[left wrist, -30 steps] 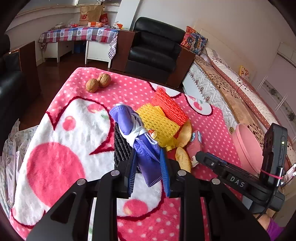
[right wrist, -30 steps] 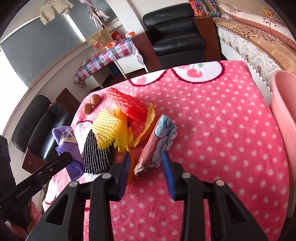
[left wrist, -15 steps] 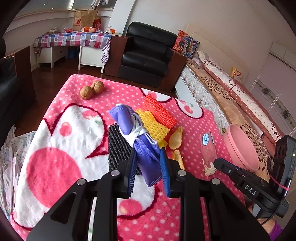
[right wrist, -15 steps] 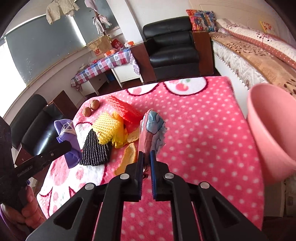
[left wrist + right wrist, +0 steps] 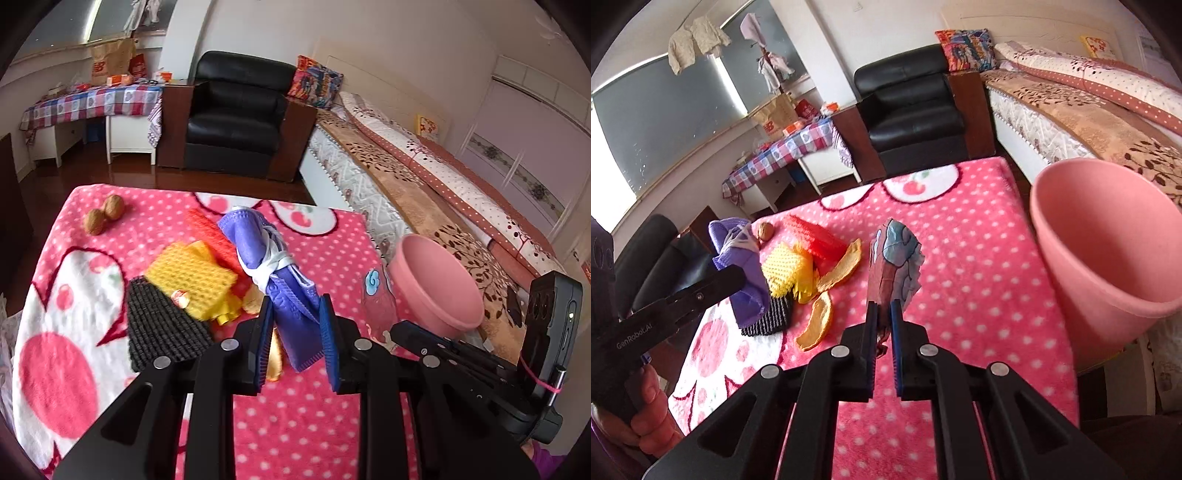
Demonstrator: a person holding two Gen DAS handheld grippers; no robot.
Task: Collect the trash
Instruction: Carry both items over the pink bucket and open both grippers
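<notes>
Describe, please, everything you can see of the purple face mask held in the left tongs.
The purple face mask is soft, pleated fabric, rolled into a bundle and tied round its middle with its own white ear loops. The left tongs grip its lower end between blue pads, holding it tilted, top leaning left, lifted above the pink dotted blanket.

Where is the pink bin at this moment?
The pink bin stands at the right edge of the pink blanket, between it and the bed; in the right wrist view it is right of the wrapper held by the right gripper.
</notes>
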